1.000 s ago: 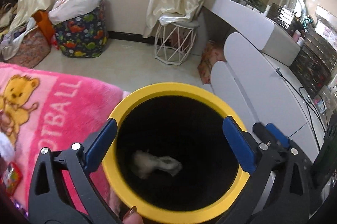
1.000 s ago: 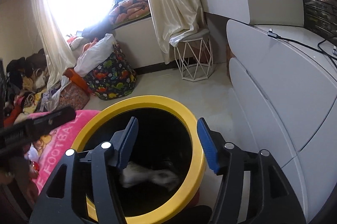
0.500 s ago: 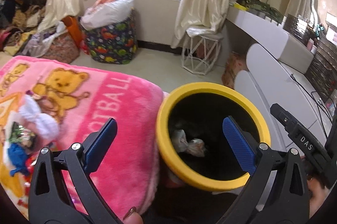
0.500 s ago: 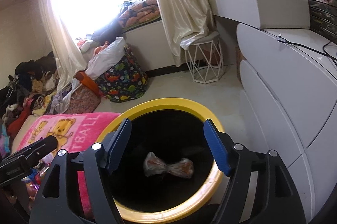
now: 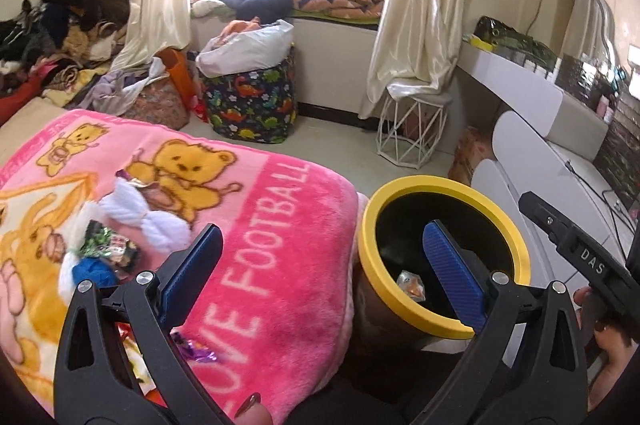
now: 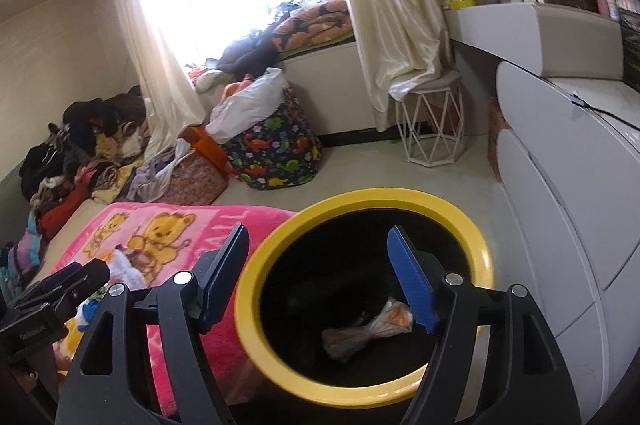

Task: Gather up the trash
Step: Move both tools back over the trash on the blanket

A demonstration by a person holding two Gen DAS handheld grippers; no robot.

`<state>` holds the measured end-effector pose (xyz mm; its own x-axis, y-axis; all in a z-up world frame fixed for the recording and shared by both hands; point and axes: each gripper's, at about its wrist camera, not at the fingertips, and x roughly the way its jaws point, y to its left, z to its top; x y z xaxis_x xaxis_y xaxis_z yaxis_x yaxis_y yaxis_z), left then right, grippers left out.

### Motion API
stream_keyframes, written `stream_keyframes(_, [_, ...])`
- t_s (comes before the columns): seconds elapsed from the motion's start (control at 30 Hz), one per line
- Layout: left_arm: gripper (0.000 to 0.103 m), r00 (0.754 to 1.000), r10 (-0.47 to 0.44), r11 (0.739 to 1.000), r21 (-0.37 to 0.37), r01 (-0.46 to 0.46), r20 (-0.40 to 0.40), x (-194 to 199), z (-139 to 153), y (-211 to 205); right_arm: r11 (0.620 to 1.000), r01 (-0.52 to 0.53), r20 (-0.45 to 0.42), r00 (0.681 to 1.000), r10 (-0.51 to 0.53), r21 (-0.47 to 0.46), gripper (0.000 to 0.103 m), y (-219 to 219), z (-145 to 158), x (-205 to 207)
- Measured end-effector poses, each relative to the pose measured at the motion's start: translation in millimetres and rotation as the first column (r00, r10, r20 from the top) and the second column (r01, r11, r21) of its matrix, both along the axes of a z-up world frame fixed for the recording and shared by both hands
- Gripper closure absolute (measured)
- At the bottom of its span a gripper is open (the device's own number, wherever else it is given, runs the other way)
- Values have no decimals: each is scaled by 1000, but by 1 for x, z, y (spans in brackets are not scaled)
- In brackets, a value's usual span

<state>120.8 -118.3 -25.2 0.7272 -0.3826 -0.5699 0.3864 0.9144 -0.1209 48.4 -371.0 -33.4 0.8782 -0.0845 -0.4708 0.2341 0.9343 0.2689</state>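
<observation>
One pink fleece blanket with teddy bears (image 5: 256, 225) lies beside one black bin with a yellow rim (image 6: 256, 281). Your left gripper (image 5: 320, 261) and right gripper (image 6: 320, 261) both hang spread, empty. One crinkled wrapper (image 6: 360, 333) sits inside the bin; several more wrappers (image 5: 108, 245) lie on the blanket.

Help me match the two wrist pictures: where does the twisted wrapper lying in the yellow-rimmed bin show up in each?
Left wrist: wrapper lower right, half hidden by the blue finger.
Right wrist: wrapper lower centre, on the bin's dark bottom.
Shared landmark: the bin's yellow rim.
</observation>
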Motion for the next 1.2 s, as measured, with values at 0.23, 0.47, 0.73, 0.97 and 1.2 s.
stream_keyframes(0.23, [11,999,46,999,-13,-46,24,-4,7,25,997,-71,13,997,71,-24,34,24,8,2])
stream_keyframes(0.47, [11,994,91,996,-10,-91,61,-8,9,54,989,-146,8,989,147,-36,34,54,11,5])
stream_keyframes(0.73, [11,984,159,987,-37,-157,79,-6,12,92,960,-264,-2,964,265,-92,34,101,16,9])
stream_keyframes(0.97, [11,973,220,975,-39,-218,71,3,6,130,934,-339,-29,941,338,-115,28,137,12,17])
stream_keyframes(1.2, [11,957,286,958,-52,-283,52,11,-1,166,909,-402,-56,915,399,-108,28,166,4,26])
